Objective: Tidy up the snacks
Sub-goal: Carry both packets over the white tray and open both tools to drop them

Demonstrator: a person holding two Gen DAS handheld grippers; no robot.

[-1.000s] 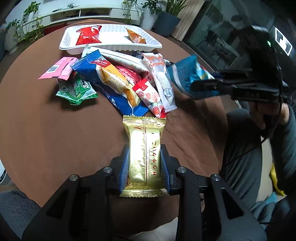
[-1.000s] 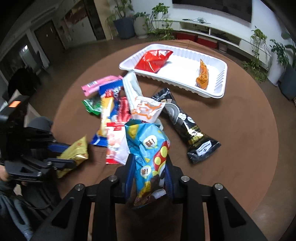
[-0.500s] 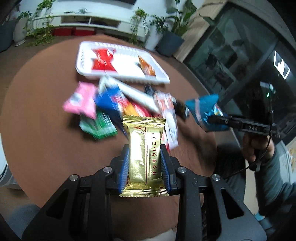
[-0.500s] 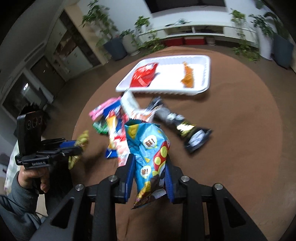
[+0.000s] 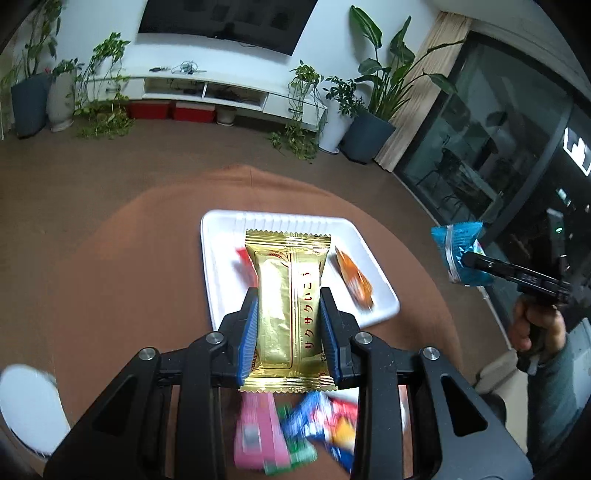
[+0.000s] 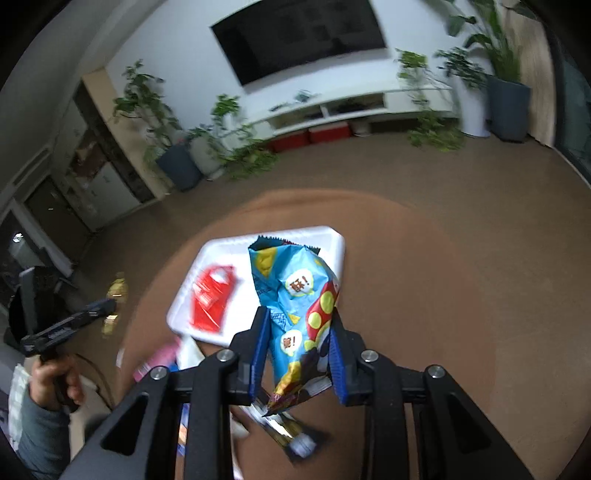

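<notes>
A gold snack packet [image 5: 290,306] with red characters down its right half is pinched between the blue pads of the left gripper [image 5: 289,334] in the lower centre of the left wrist view; the packet stands lengthwise along the fingers, its crimped top edge overlapping a white tray [image 5: 221,295] behind it. On the tray's floor an orange wrapper [image 5: 354,280] is seen to the right of the gold packet, and the edge of a red wrapper [image 5: 244,260] shows at its left. The tray is set on a round brown table [image 5: 129,277].

In the right wrist view a blue snack bag [image 6: 295,310] with yellow dots and white speech bubbles is clamped between the two fingers of the right gripper [image 6: 297,354] — lower centre of the frame, its top reaching across the white tray. The red wrapper is seen more fully there, lying in the tray's left part.

At the bottom of the left wrist view a blurred heap of loose snacks [image 5: 295,432] — pink, green, blue, red — is glimpsed under the gripper. The right gripper and its blue bag appear at the right edge of that view, held by a hand [image 5: 535,325]. Potted plants [image 5: 373,92] and a wall-mounted television [image 5: 225,22] fill the upper frame.
</notes>
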